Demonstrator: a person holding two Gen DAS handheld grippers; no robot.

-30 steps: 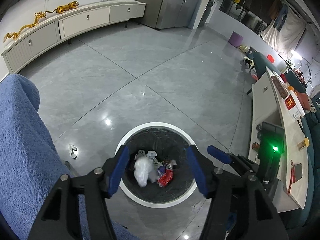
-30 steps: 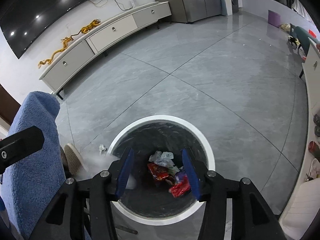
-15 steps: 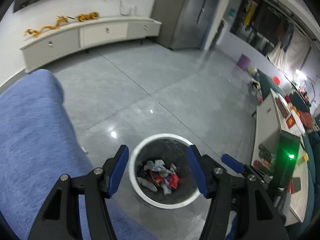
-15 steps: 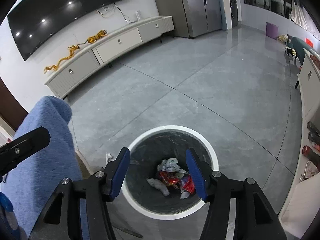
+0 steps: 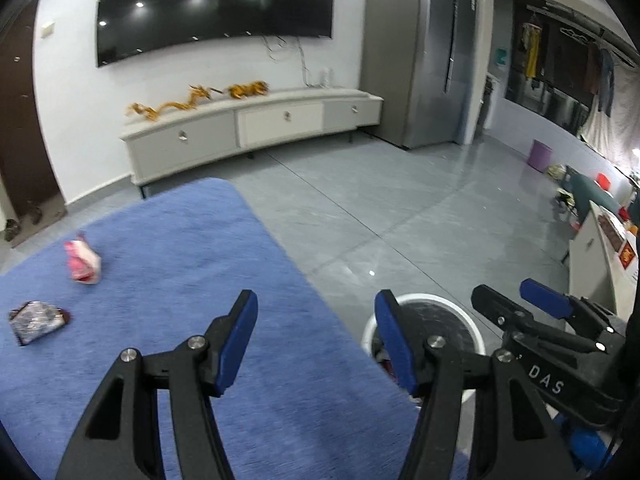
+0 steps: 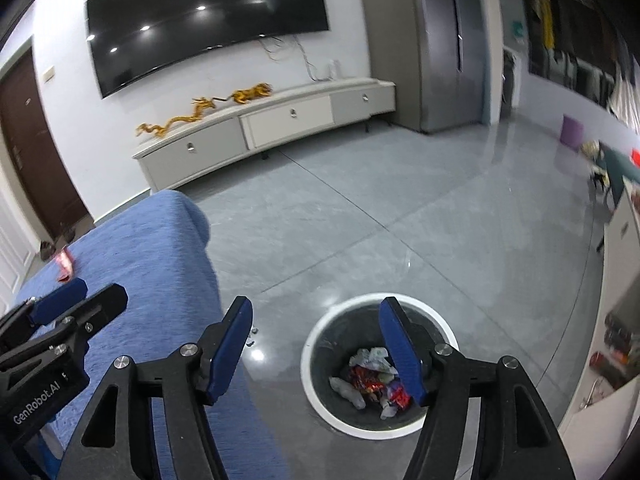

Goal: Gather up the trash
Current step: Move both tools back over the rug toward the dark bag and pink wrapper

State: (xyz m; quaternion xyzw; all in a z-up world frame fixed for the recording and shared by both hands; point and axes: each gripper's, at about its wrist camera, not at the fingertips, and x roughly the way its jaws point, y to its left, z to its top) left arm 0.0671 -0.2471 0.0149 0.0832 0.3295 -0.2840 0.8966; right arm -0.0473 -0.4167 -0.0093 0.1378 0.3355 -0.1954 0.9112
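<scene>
With both your left tool (image 5: 314,336) and right tool (image 6: 316,344) wide open and empty, the trash bin (image 6: 316,364) holds several wrappers, but a pink wrapper (image 5: 83,262) and a dark wrapper (image 5: 38,320) at ten o'clock on the blue bed (image 5: 180,264) remain.

The floor (image 6: 400,208) is smooth grey tile, glossy enough to mirror the ceiling lights. A blue cover (image 5: 168,280) over the sofa looks like soft, matt, napped cloth. On it lie 2 crinkled shiny wrappers (image 5: 82,262), plastic or foil. The bin (image 6: 316,384) has a smooth white rim and a dark liner holding crumpled paper and foil. Both tongs (image 5: 314,340) (image 6: 316,348) are matt black plastic with blue pads and metal screws.
</scene>
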